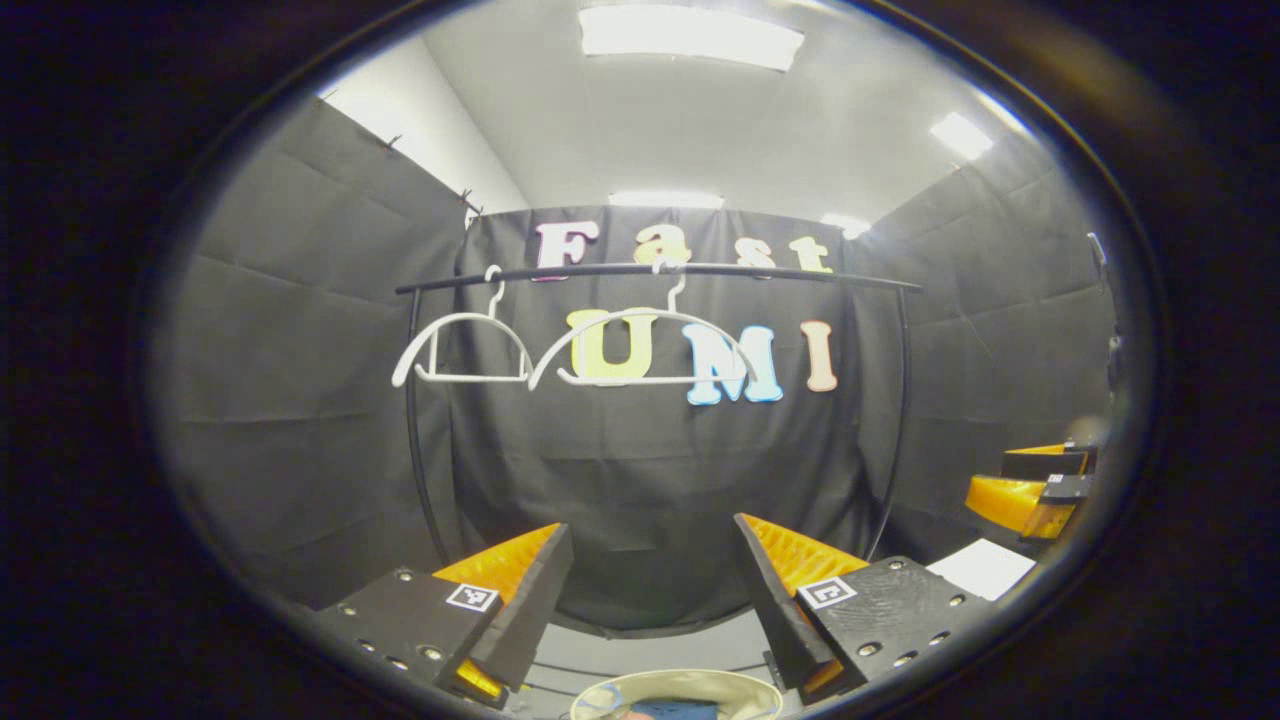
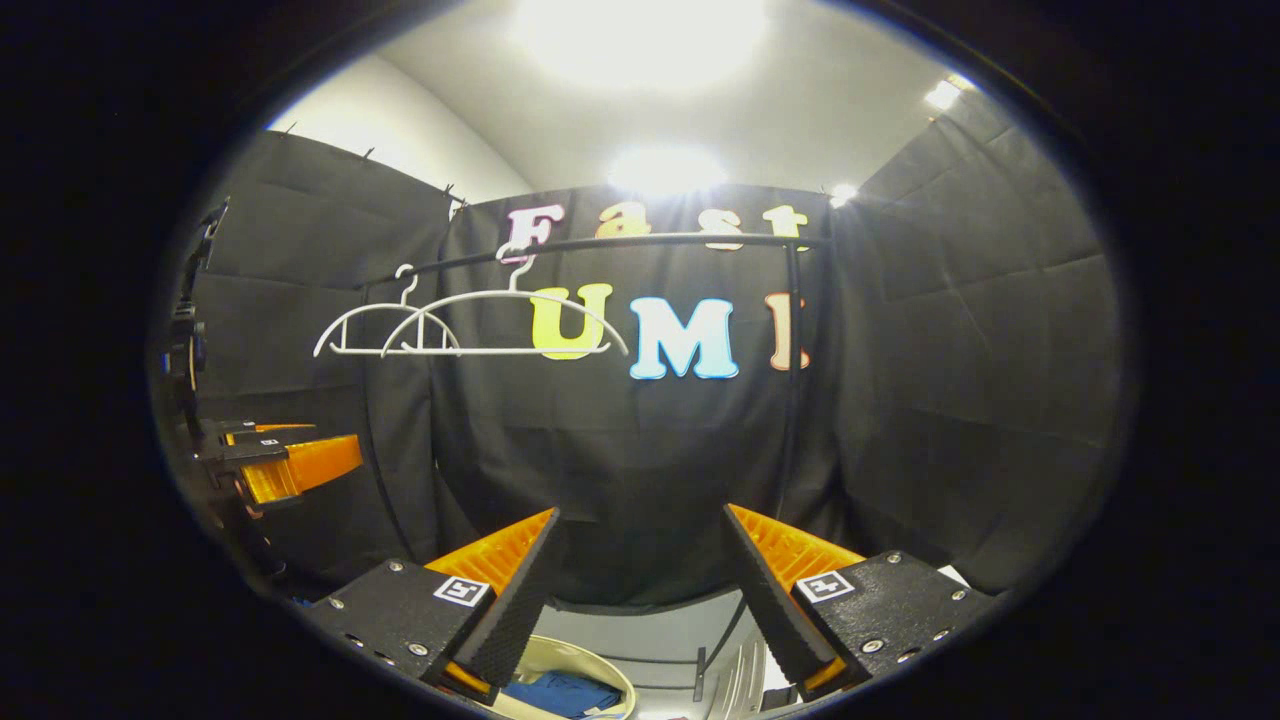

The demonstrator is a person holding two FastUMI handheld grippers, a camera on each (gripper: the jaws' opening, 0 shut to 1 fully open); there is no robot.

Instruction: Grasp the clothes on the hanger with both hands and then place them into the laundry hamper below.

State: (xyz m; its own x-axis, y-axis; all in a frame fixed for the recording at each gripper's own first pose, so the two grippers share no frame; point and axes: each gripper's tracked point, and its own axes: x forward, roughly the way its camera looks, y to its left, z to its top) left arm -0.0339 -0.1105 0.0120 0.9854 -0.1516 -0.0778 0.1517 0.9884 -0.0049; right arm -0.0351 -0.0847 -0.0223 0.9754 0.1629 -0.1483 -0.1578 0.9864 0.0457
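Below, left gripper view:
- left gripper [image 1: 650, 590]: fingers stood apart, nothing between them.
- laundry hamper [image 1: 680, 690]: pale rim under the fingers; blue clothes [image 1: 672, 710] lay inside.
- hangers [image 1: 575, 350]: two white ones, bare, on the black rail [image 1: 660, 272].
- right gripper [image 1: 1035, 490]: far right; spread unclear.

Right gripper view:
- right gripper [image 2: 640, 590]: fingers apart, empty.
- laundry hamper [image 2: 565, 655]: blue clothes [image 2: 560, 693] inside it.
- left gripper [image 2: 285, 462]: far left.

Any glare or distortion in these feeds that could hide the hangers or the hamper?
Right gripper view: ceiling lights blow out, glare touching the rail; hangers stay readable. Left gripper view: lighting even, hangers crisp. Both views: fisheye bows the rail, and the hamper is cut off at the bottom edge.
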